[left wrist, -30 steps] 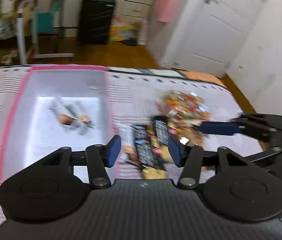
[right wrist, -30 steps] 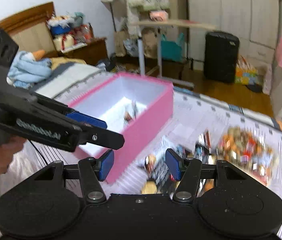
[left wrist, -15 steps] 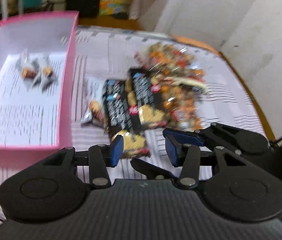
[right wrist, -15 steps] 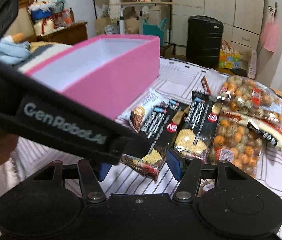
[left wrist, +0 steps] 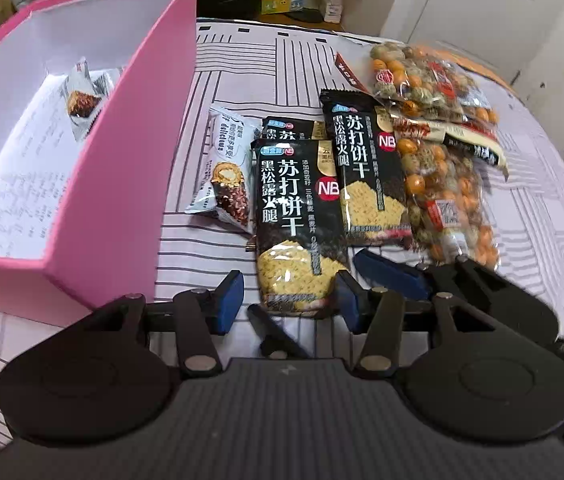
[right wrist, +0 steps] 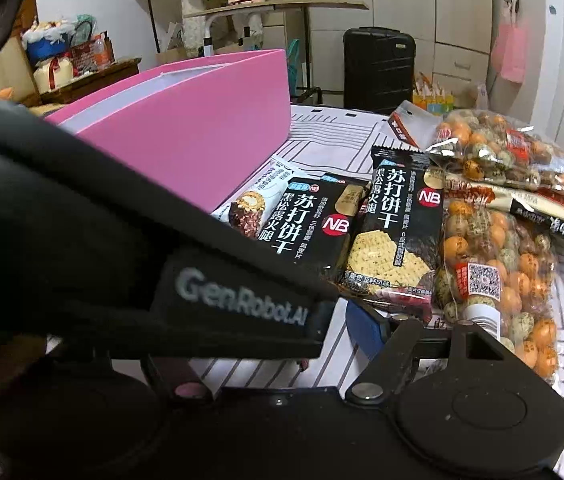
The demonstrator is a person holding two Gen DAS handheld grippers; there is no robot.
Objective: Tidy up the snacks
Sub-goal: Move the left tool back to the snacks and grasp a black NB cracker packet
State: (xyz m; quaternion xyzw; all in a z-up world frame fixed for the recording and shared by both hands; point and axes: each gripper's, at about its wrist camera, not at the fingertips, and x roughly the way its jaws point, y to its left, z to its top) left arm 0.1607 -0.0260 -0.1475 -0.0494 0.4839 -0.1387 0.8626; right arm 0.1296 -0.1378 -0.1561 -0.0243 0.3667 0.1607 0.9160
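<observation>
A pink box stands at the left with small wrapped snacks inside. Beside it on the striped cloth lie a white chocolate-bar wrapper, three black cracker packs, the nearest in front, and a big clear bag of coated nuts. My left gripper is open, its fingers either side of the nearest pack's bottom end. My right gripper is open just right of it, at the second black pack's lower edge; its left finger is hidden behind the left gripper's body.
The striped cloth covers a bed-like surface that ends at the right. A black suitcase, a small desk and white cupboard doors stand at the back of the room.
Both grippers have dropped and moved in toward the snack pile. The left fingers now straddle the nearest black pack. The right gripper has come in close beside the left.
</observation>
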